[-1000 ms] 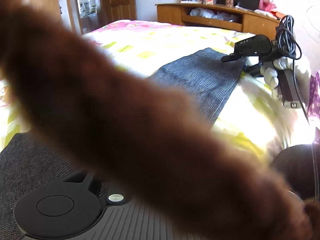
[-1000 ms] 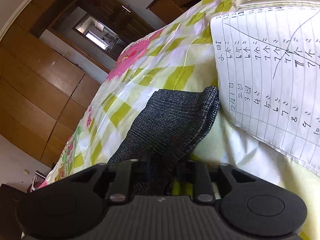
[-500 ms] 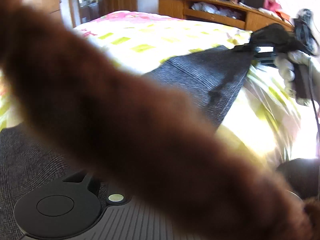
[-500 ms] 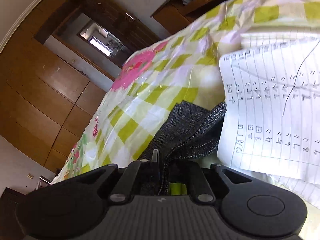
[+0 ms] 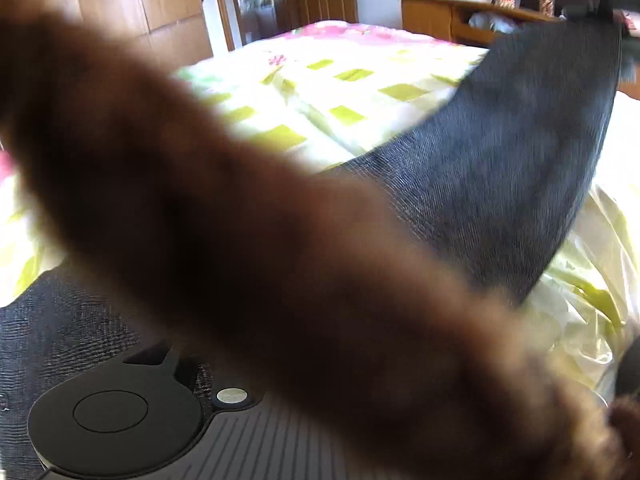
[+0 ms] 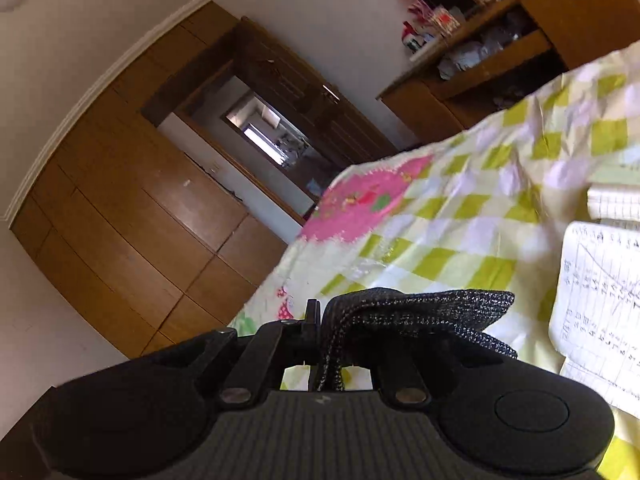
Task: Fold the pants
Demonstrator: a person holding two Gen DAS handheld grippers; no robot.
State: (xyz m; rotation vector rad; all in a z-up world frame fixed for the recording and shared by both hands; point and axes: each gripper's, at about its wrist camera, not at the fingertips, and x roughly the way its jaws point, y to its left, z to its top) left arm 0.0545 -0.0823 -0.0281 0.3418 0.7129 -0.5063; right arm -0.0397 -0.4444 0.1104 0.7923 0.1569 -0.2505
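The dark grey knit pants (image 5: 500,184) lie on a bed with a yellow-green checked cover (image 5: 340,92). In the left wrist view the far leg end rises toward the upper right, held by my right gripper (image 5: 600,12). My right gripper (image 6: 320,336) is shut on the bunched pants hem (image 6: 420,312), lifted above the bed. The left gripper's fingers are hidden behind a blurred brown furry sleeve (image 5: 240,240); pants fabric (image 5: 60,320) lies around its body.
A lined sheet of paper with writing (image 6: 600,300) lies on the bed at the right. A wooden cabinet with clutter (image 6: 500,52) stands beyond the bed. A wooden wardrobe (image 6: 132,200) and a doorway (image 6: 264,136) are on the far side.
My right gripper has lifted the pants hem off the bed and swung it up and over. The leg now stands raised. The left gripper has stayed on the fabric.
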